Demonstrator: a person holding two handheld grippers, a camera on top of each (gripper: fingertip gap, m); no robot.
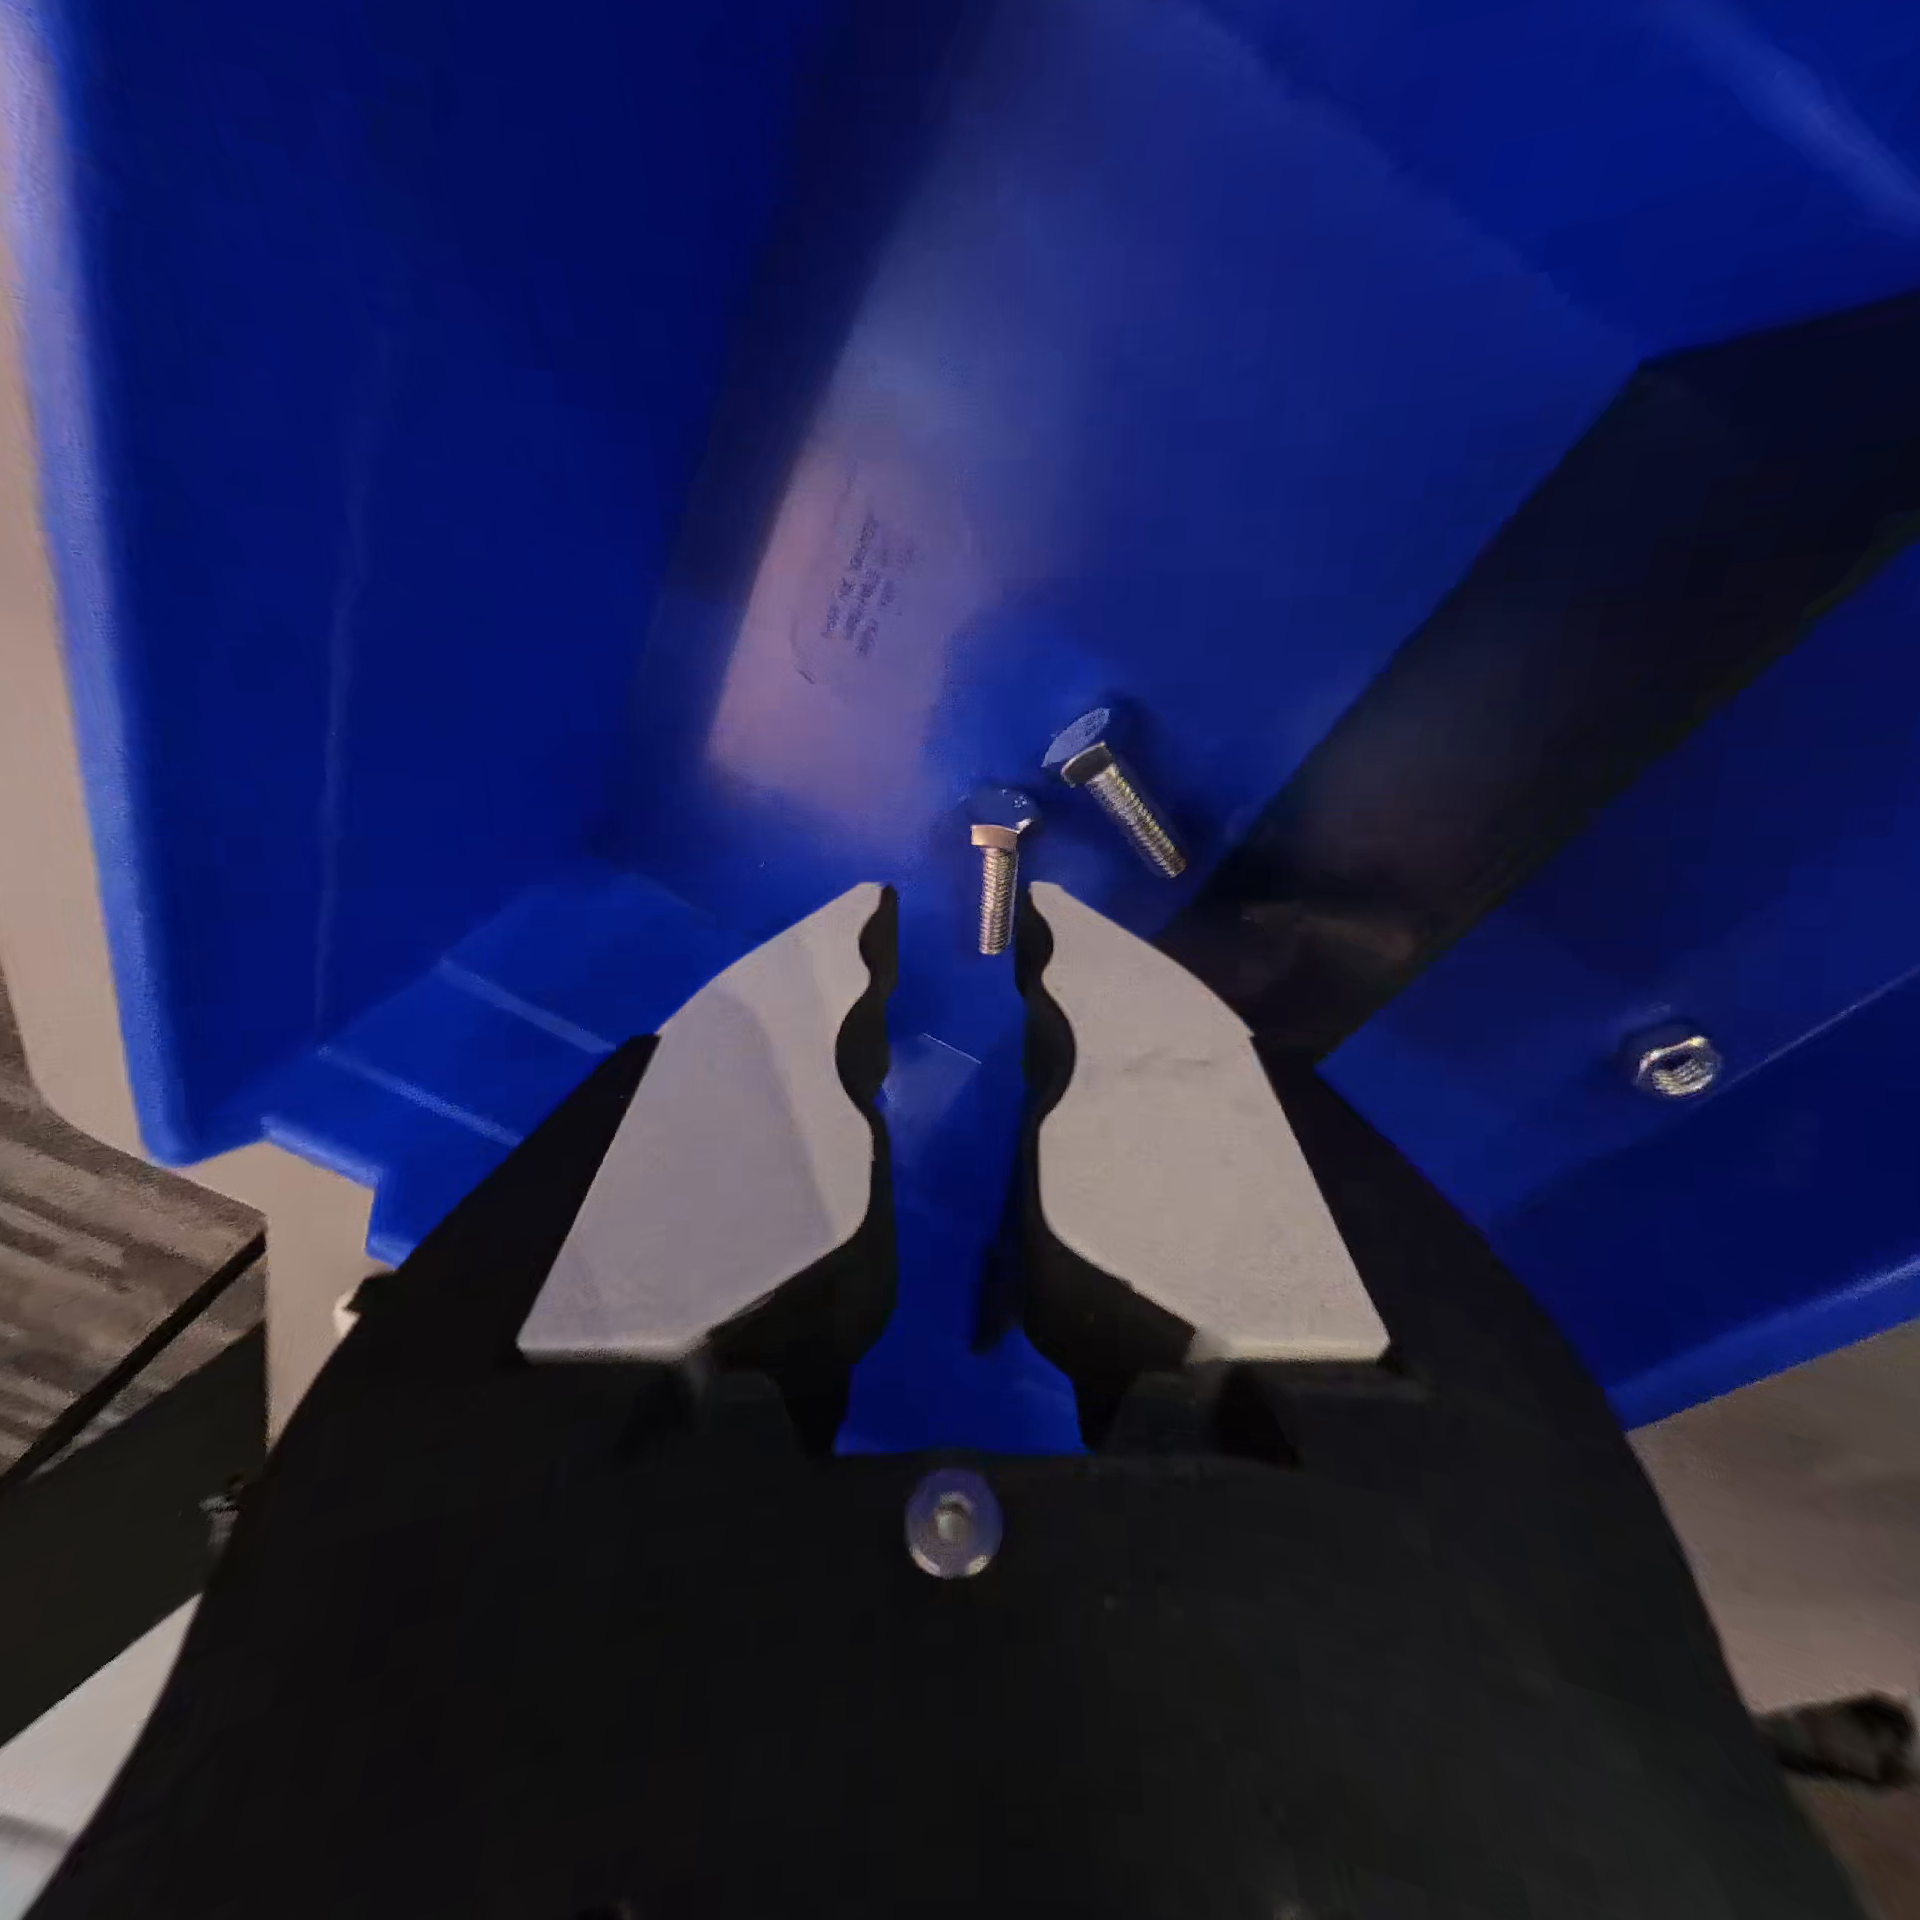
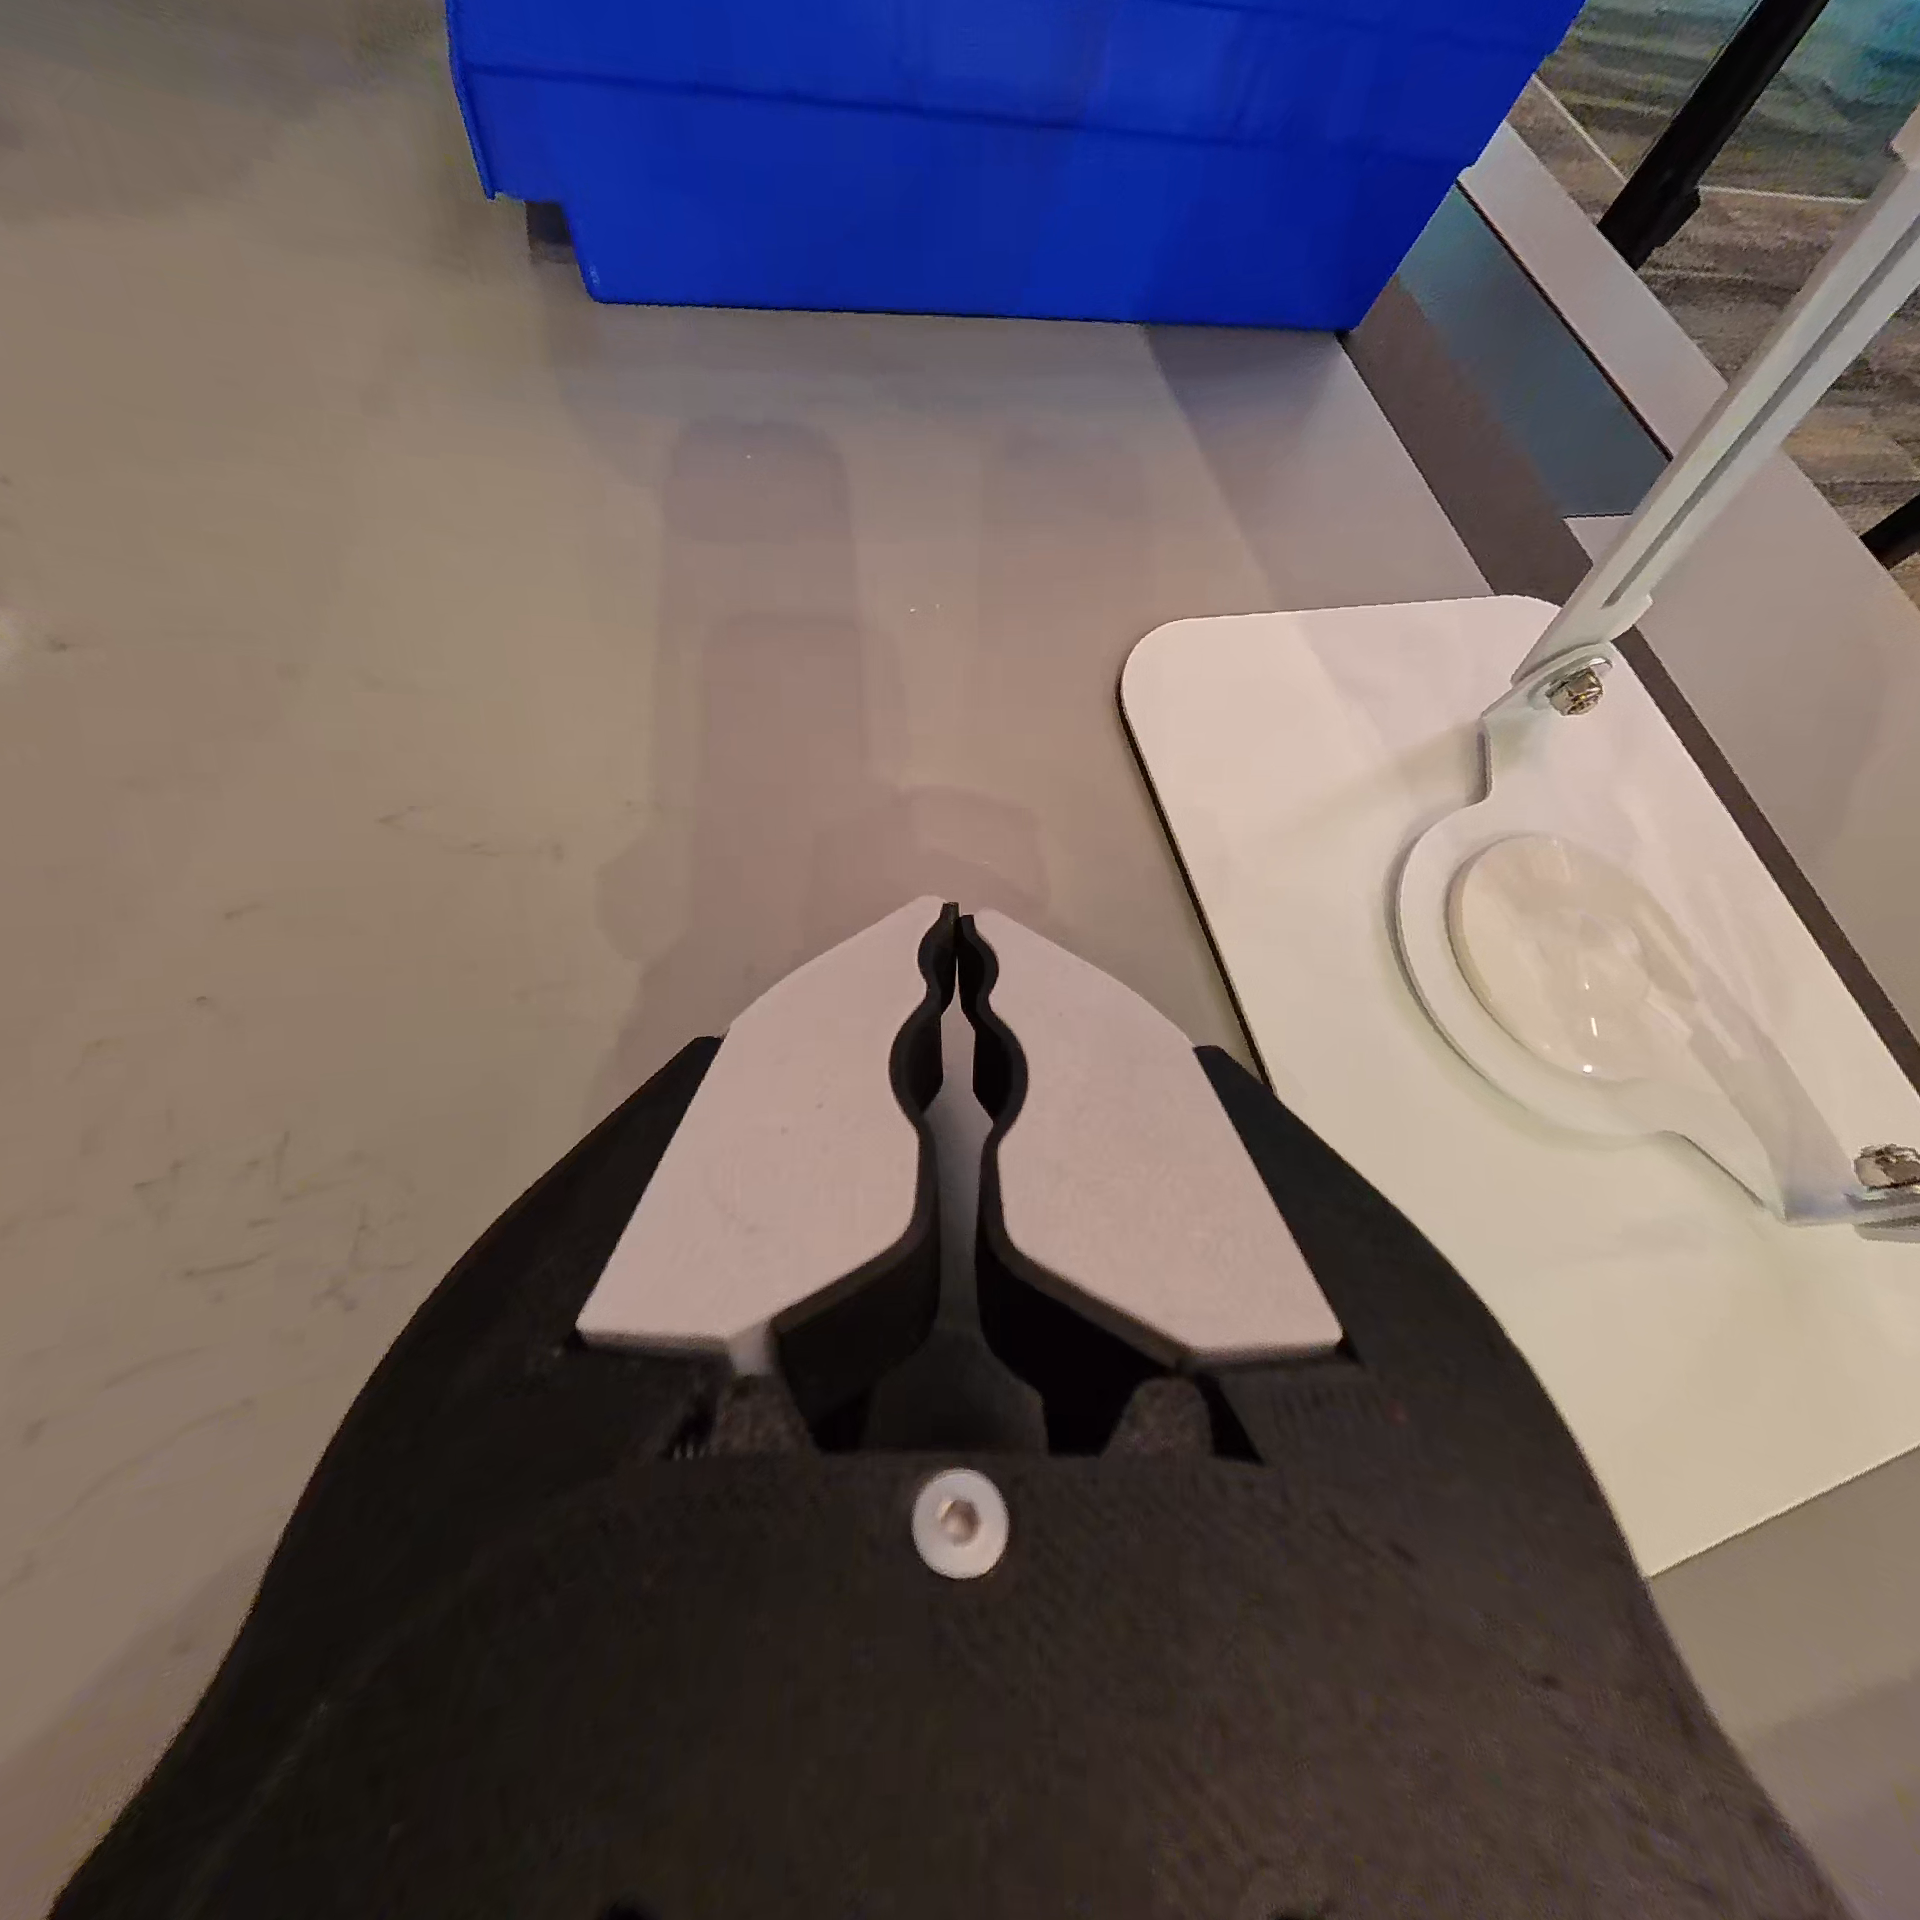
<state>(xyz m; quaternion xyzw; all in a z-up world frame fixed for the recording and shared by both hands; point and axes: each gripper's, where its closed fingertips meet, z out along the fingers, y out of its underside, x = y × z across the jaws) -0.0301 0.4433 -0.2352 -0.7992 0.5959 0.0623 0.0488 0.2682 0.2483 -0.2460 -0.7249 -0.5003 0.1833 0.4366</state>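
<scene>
- Your left gripper (image 1: 956,904) has its fingers apart, reaching into the blue bin (image 1: 416,520); the tips flank the shank end of a short bolt (image 1: 995,883), which lies nearer the right finger (image 1: 1143,1091). I cannot tell whether that finger touches it.
- Just beyond and to the right lies a longer bolt (image 1: 1122,795), close to the short one but apart from it.
- A black divider (image 1: 1558,675) runs diagonally past both bolts; in the next compartment sits a nut (image 1: 1675,1062).
- Your right gripper (image 2: 954,914) has its fingers together at the tips, holding nothing, over the grey table (image 2: 312,727).
- To its right lies a white board (image 2: 1299,831) carrying a clear bracket (image 2: 1538,997); the bin (image 2: 987,156) stands well ahead.
</scene>
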